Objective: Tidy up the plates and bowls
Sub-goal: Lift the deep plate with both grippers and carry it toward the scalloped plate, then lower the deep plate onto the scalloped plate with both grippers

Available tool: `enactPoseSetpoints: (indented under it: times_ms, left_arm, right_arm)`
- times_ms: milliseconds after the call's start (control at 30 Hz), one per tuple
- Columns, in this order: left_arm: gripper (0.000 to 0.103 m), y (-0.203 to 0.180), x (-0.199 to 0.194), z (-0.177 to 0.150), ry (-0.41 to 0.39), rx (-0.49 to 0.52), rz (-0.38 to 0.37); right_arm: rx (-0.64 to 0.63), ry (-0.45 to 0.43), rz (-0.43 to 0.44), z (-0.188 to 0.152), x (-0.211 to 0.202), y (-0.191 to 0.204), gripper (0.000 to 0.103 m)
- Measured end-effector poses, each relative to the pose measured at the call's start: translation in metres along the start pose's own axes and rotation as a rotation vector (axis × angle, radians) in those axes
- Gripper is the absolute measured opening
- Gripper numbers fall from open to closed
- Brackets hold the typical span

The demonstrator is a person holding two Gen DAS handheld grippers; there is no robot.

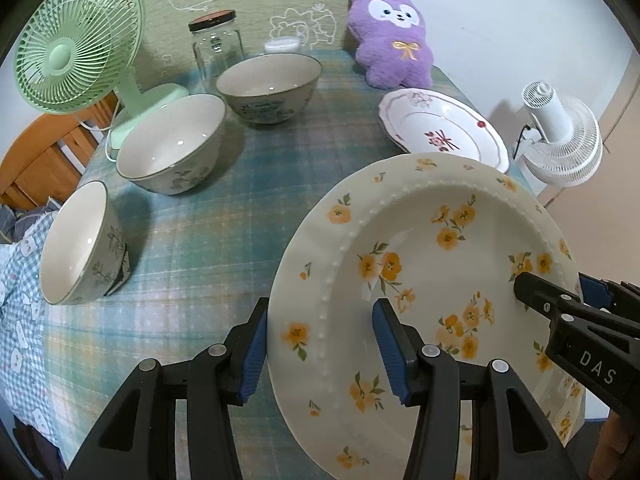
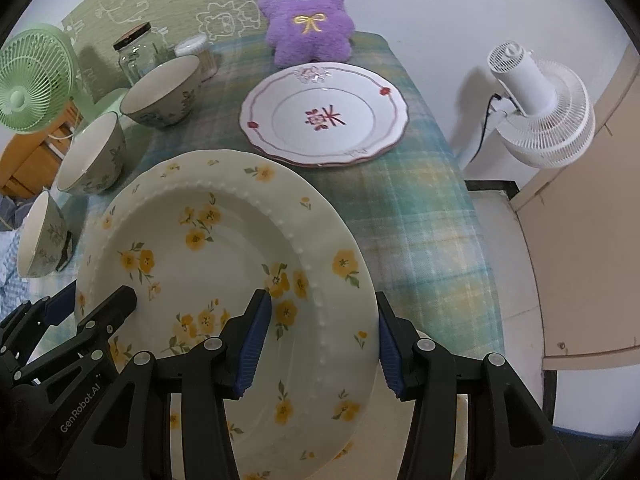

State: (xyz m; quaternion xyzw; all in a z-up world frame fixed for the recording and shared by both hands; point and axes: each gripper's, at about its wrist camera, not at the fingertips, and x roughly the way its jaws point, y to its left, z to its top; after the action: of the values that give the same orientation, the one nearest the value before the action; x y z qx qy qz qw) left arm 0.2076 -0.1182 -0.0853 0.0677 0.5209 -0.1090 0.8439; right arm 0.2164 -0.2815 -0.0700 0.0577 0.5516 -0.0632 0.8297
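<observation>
A cream plate with yellow flowers (image 1: 420,248) (image 2: 224,248) hangs tilted above the plaid tablecloth, held by both grippers. My left gripper (image 1: 320,352) is shut on its left rim, one blue pad under and one inside the well. My right gripper (image 2: 320,344) is shut on the opposite rim the same way. Each gripper shows in the other's view: the right gripper (image 1: 532,284), the left gripper (image 2: 120,304). A white plate with pink trim (image 1: 440,120) (image 2: 324,112) lies flat beyond it. Three floral bowls (image 1: 268,88) (image 1: 172,144) (image 1: 80,244) stand in a row on the left.
A green desk fan (image 1: 76,40), a glass jar with a dark lid (image 1: 218,48) and a purple plush rabbit (image 1: 392,36) line the table's back edge. A white fan (image 2: 536,112) stands on the floor off the right edge. A wooden chair (image 1: 36,152) is at the left.
</observation>
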Motion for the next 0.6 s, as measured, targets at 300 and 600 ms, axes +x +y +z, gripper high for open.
enactPoseSetpoints:
  times_ms: [300, 600]
  left_arm:
    - [0.051, -0.020, -0.001, -0.014, 0.014, 0.022, -0.013]
    - [0.051, -0.036, -0.002, -0.025, 0.021, 0.052, -0.021]
  right_arm:
    - [0.038, 0.008, -0.019, -0.022, -0.005, -0.021, 0.054]
    - [0.074, 0.025, -0.028, -0.040, -0.005, -0.036, 0.054]
